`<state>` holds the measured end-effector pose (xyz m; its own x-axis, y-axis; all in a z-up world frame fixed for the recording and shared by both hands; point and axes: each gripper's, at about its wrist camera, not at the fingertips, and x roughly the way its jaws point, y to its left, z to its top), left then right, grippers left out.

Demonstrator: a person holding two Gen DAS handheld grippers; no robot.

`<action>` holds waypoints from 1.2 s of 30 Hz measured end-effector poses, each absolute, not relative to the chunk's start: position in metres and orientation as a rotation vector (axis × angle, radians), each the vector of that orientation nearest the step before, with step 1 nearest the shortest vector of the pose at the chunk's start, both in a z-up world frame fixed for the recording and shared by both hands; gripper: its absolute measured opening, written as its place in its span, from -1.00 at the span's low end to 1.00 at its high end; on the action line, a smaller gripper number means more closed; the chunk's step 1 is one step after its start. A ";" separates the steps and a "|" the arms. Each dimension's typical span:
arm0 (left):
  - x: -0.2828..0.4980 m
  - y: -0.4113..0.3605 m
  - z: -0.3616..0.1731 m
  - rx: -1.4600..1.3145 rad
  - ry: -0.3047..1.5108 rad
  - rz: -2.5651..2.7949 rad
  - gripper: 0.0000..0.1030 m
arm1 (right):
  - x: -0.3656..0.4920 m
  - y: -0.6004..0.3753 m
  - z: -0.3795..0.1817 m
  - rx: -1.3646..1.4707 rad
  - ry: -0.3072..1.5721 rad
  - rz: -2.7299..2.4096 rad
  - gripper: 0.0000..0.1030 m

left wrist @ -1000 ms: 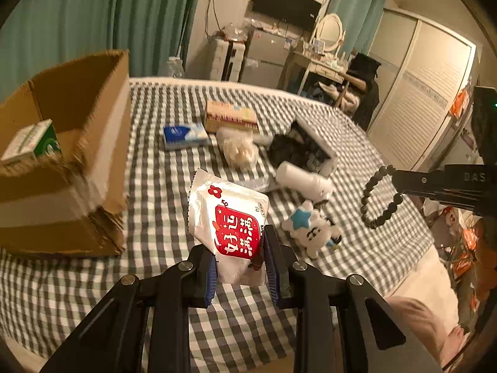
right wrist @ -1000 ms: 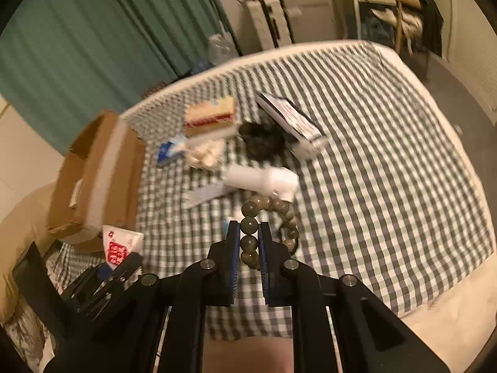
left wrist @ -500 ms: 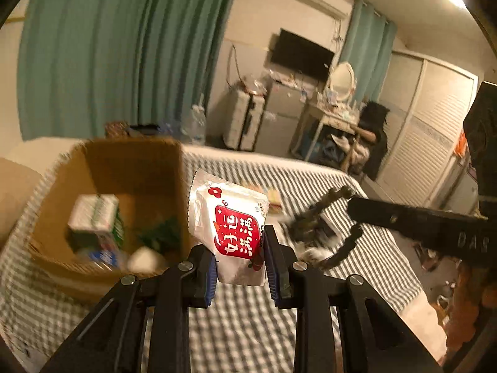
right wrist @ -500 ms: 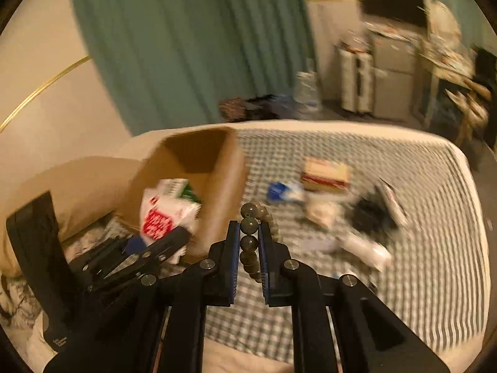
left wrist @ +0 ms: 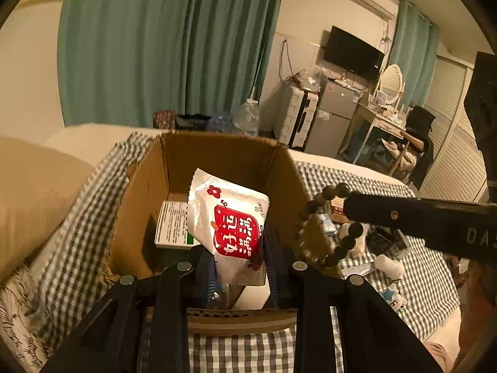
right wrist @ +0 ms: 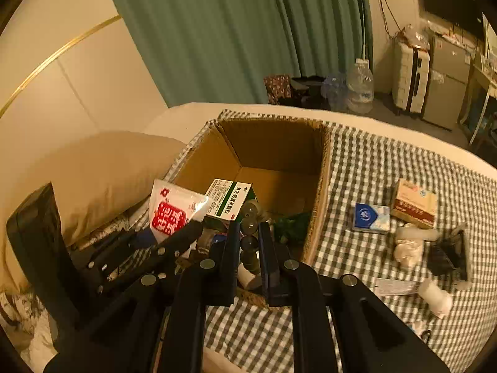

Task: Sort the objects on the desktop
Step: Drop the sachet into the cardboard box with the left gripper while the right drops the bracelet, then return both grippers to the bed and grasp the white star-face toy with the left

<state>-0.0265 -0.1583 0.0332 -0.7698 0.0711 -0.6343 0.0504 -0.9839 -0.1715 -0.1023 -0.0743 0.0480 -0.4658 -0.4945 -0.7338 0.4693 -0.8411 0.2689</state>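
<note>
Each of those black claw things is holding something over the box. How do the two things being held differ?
The left gripper holds a flat white snack packet with a red label; the right gripper holds a bead bracelet, a loop of dark round beads. The packet stands up stiffly between the fingers, while the bracelet hangs loosely. Both are pinched over the open cardboard box, not yet dropped in.

Both wrist cameras look steeply down, from close above, into the cardboard box [left wrist: 223, 155] [right wrist: 273, 143] they share.
</note>
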 end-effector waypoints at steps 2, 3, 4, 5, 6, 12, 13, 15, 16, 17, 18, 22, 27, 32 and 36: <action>-0.029 -0.162 0.023 -1.097 -0.296 2.921 -0.27 | -0.108 -0.073 0.045 1.164 -0.054 -2.305 -0.69; -0.032 -0.163 0.018 -1.117 -0.312 2.902 0.08 | -0.109 -0.068 0.044 1.156 -0.049 -2.331 -0.50; -0.030 -0.165 0.015 -1.129 -0.326 2.891 0.28 | -0.109 -0.064 0.045 1.146 -0.045 -2.357 -0.34; -0.030 -0.165 0.012 -1.143 -0.340 2.893 0.61 | -0.108 -0.059 0.046 1.137 -0.042 -2.381 -0.31; -0.030 -0.166 0.011 -1.150 -0.351 2.905 0.78 | -0.105 -0.047 0.047 1.120 -0.046 -2.426 -0.31; -0.017 -0.153 0.006 -1.187 -0.406 2.900 0.79 | -0.082 0.036 0.040 1.106 -0.044 -2.603 -0.30; -0.014 -0.149 0.006 -1.178 -0.422 2.896 0.79 | -0.076 0.050 0.039 1.118 -0.049 -2.629 -0.30; -0.008 -0.139 0.006 -1.170 -0.441 2.881 0.79 | -0.068 0.081 0.034 1.159 -0.082 -2.667 -0.30; -0.003 -0.130 0.006 -1.166 -0.449 2.877 0.79 | -0.063 0.100 0.030 1.184 -0.106 -2.691 -0.30; -0.001 -0.126 0.006 -1.164 -0.455 2.873 0.79 | -0.057 0.119 0.026 1.206 -0.128 -2.707 -0.30; 0.003 -0.116 0.005 -1.157 -0.464 2.859 0.80 | -0.054 0.129 0.023 1.223 -0.139 -2.712 -0.30; 0.010 -0.074 0.001 -1.148 -0.454 2.798 0.81 | -0.039 0.176 0.003 1.316 -0.184 -2.756 -0.30; 0.011 -0.009 -0.015 -1.178 -0.368 2.693 0.86 | -0.033 0.208 -0.025 1.419 -0.253 -2.721 -0.30; 0.005 0.046 -0.032 -1.218 -0.268 2.607 0.86 | -0.037 0.223 -0.062 1.526 -0.314 -2.670 -0.30; -0.007 0.080 -0.052 -1.292 -0.234 2.541 0.86 | -0.038 0.236 -0.077 1.534 -0.374 -2.700 -0.30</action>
